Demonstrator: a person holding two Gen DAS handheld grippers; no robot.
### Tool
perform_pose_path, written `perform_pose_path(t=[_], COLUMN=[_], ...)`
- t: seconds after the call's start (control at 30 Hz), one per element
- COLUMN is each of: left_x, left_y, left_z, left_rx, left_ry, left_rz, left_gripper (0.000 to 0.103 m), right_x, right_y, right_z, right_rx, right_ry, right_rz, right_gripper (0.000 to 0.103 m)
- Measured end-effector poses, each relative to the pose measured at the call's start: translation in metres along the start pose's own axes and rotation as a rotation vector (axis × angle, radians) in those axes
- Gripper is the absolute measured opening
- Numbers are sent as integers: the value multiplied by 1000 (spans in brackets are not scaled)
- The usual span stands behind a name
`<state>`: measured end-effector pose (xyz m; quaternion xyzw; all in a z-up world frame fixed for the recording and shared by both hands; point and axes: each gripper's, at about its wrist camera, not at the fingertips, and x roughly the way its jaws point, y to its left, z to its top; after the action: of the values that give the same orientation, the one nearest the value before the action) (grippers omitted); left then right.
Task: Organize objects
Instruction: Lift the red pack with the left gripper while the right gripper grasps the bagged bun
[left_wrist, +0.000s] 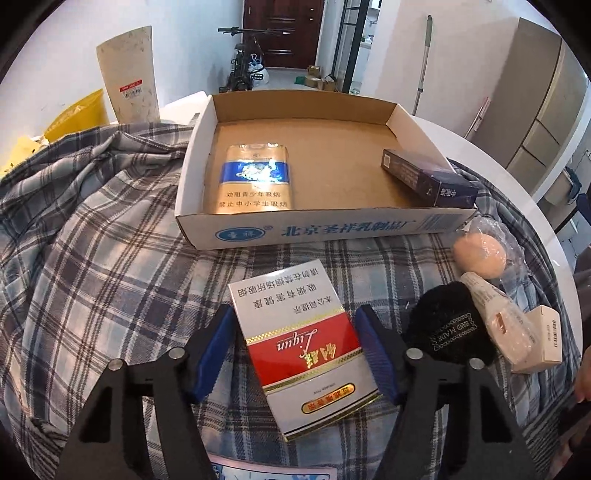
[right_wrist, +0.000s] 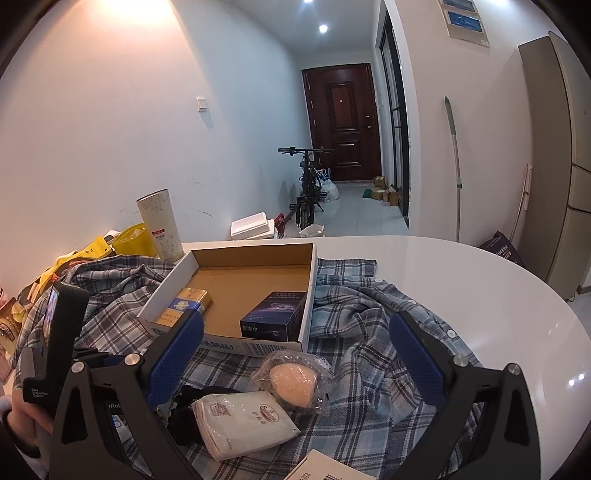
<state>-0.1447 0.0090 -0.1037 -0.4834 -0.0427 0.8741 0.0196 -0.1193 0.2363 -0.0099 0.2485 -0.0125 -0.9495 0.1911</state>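
A cardboard tray (left_wrist: 295, 232) (right_wrist: 162, 291) lies on a plaid shirt (left_wrist: 92, 258). It holds a gold-and-blue cigarette pack (left_wrist: 255, 181) (right_wrist: 188, 301) and a dark blue box (left_wrist: 428, 177) (right_wrist: 273, 314). My left gripper (left_wrist: 297, 354) is open, its blue pads on either side of a red-and-white cigarette pack (left_wrist: 306, 350) lying flat on the shirt, not pressing it. My right gripper (right_wrist: 295, 354) is open and empty, above a wrapped peach sponge (right_wrist: 293, 384) (left_wrist: 480, 254), a white tissue pack (right_wrist: 243, 421) (left_wrist: 498, 317) and a black knit item (left_wrist: 447, 325) (right_wrist: 184, 413).
A white tumbler (left_wrist: 129, 77) (right_wrist: 160, 225) and yellow bags (left_wrist: 74, 114) stand behind the shirt at the left. A small white carton (left_wrist: 543, 339) lies at the right. The white round table (right_wrist: 480, 280) shows bare at the right. The left gripper's handle (right_wrist: 55, 332) is at the left.
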Motion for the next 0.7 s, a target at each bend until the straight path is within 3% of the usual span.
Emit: perform_pose_path(t=[0.23,0.37,0.5,0.7], left_x=[3,12,10,-20], left_y=[-3,-7,-8,-8], left_z=[1,-1,-1,-1], left_rx=[23,53,64,75], left_ry=[-1,37,22,-133], left_rz=[5,27,30,27], left_gripper=[67,67,62,60], right_x=[3,4,5,6], right_y=[-1,-1,0,0], right_z=[-1,-2,-3,-2], right_rx=[-3,-4,-6,-7], right_ry=[8,13,19,18], right_rz=[-6,-10,-13,-12], right_gripper=[100,100,100,100])
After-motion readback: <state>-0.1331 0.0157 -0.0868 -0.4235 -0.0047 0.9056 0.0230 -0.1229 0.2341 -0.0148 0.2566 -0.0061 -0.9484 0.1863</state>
